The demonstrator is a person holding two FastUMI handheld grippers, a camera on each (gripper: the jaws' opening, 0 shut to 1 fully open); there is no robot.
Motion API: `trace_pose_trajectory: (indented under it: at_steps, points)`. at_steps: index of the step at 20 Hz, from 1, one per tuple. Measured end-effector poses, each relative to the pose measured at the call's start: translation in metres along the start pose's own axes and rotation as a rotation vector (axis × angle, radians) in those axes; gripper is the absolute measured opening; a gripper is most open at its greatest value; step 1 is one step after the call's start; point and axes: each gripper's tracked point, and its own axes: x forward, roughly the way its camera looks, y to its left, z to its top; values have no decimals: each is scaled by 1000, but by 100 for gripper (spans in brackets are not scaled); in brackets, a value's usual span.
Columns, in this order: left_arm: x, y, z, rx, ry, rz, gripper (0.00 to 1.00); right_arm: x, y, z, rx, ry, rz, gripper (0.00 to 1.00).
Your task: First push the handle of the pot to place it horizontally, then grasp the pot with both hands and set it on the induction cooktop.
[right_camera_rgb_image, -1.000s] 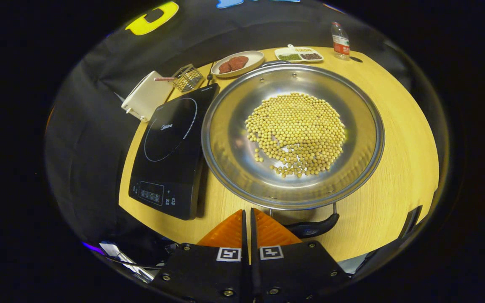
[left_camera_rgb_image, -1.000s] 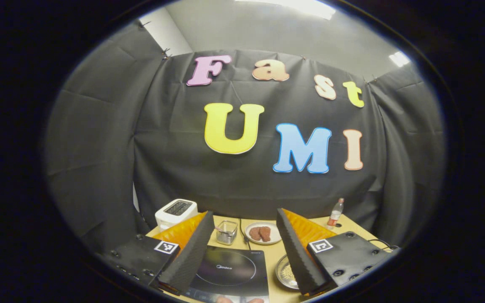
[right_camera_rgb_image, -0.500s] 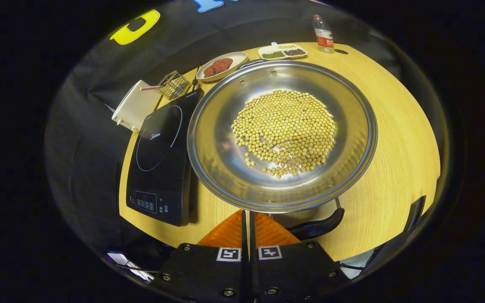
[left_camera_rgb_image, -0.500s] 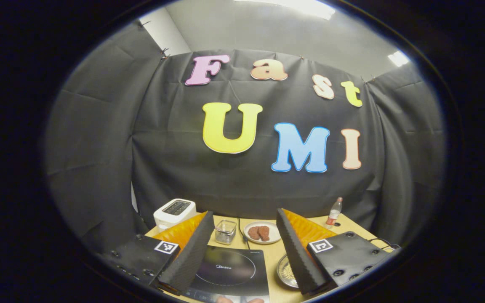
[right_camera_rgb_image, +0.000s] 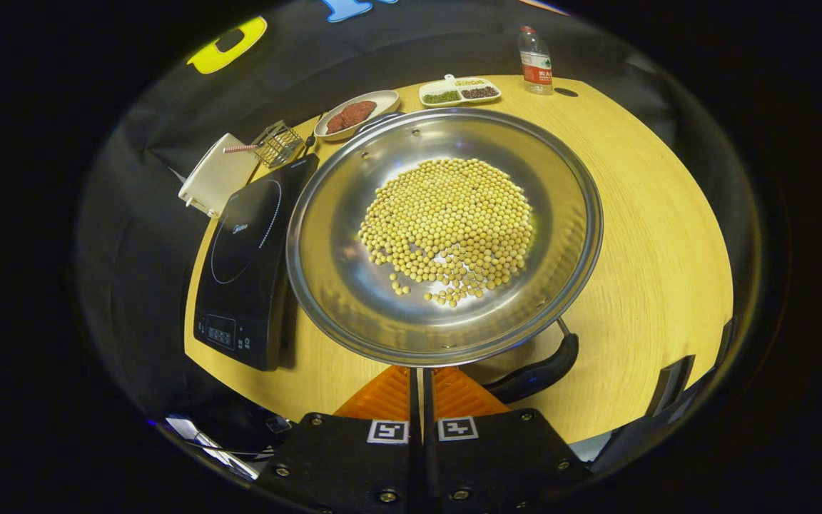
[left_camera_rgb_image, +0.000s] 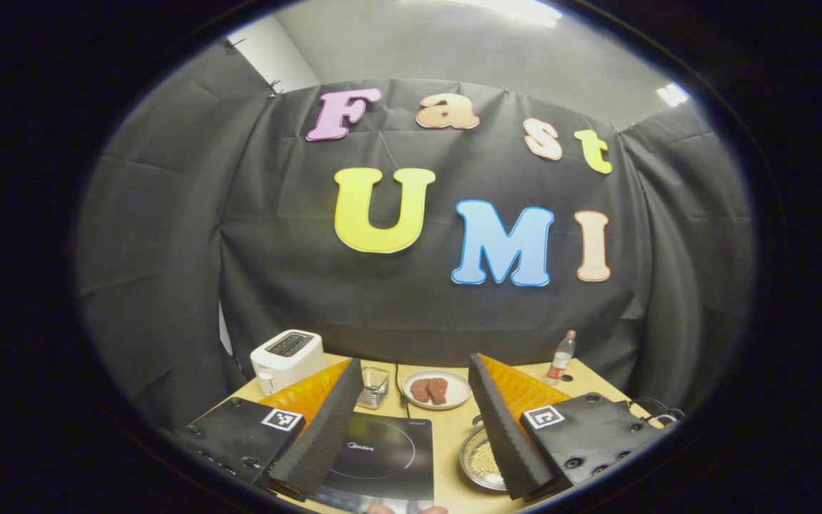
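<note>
Right tongs, closed and empty at bottom centre beside the pot handle, risked spilling beans; left tongs gaped empty.

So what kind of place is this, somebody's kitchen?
Probably a mock kitchen in a cloth-walled booth, not a home: a wooden table holds an induction cooktop, a toaster and a steel pot of beans.

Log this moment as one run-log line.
right gripper: shut, at pot handle | left gripper: open, raised | pot: beside cooktop
</note>
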Motion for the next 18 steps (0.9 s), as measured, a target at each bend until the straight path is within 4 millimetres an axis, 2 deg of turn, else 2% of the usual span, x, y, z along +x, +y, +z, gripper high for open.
trace_pose_trajectory:
  at_steps: [11, 16, 18]
  points:
    - [12, -37, -5, 15, 15, 9, 95, -3, -56, 7, -57, 44, -60, 1]
    - [21, -59, -13, 24, 34, -3, 95, -5, -83, 18, -57, 43, -88, 1]
    - [22, -64, -17, 31, 46, -7, 98, -6, -93, 22, -62, 39, -102, 1]
